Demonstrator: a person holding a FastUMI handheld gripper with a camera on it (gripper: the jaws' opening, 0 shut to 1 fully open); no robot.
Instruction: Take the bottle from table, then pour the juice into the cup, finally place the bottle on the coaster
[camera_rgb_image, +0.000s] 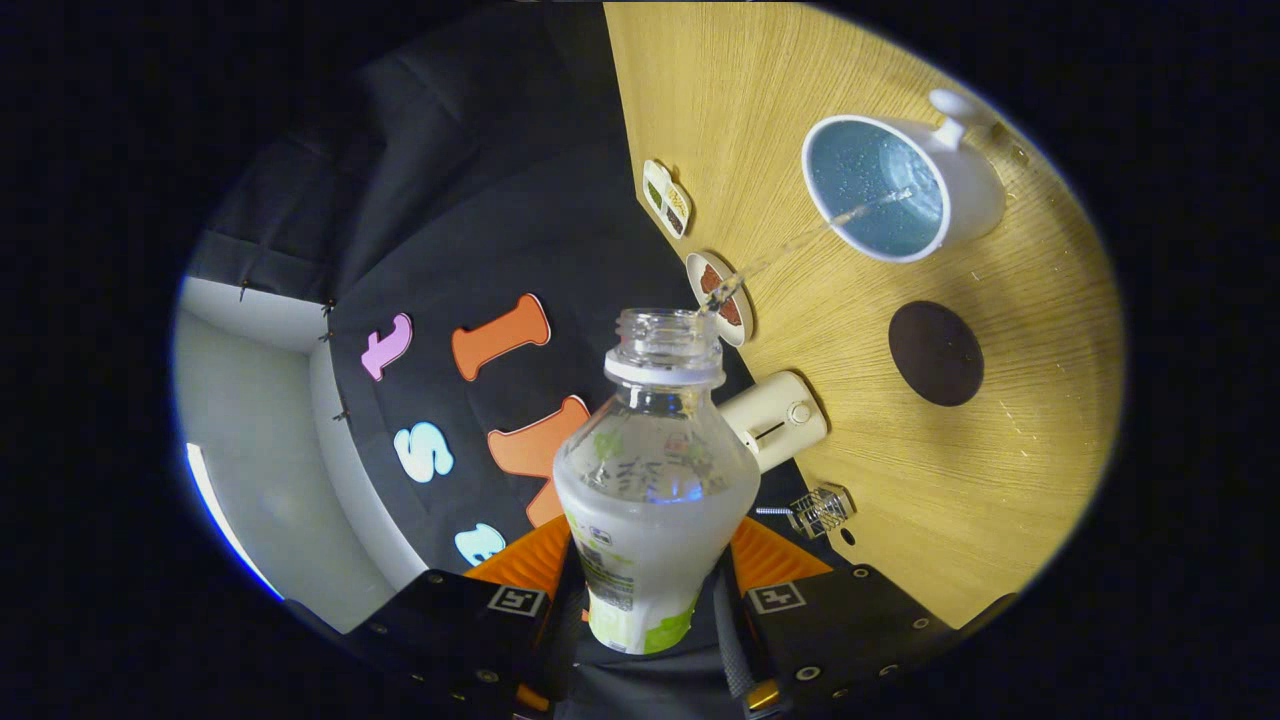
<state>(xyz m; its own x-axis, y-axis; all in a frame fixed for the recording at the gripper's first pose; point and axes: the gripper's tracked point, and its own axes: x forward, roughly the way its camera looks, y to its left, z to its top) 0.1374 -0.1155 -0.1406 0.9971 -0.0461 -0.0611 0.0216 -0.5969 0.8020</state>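
My gripper (650, 575) is shut on an open clear plastic bottle (650, 480) with a green and white label, both fingers pressing its lower body. The view is rolled, so the bottle is tipped sideways over the wooden table (1000, 480). A thin stream of clear liquid (800, 240) runs from the bottle's mouth into the white cup (900, 190), which has a blue inside and a handle on its far side. Liquid lies in the cup's bottom. A dark round coaster (935, 353) sits on the table just beside the cup, apart from it.
Along the table's edge against the cloth wall stand a small divided dish (667, 198), a round dish with brown contents (722, 297), a cream-coloured box with a knob (775, 420) and a small wire holder (820, 510). A pale wall lies beyond the cloth.
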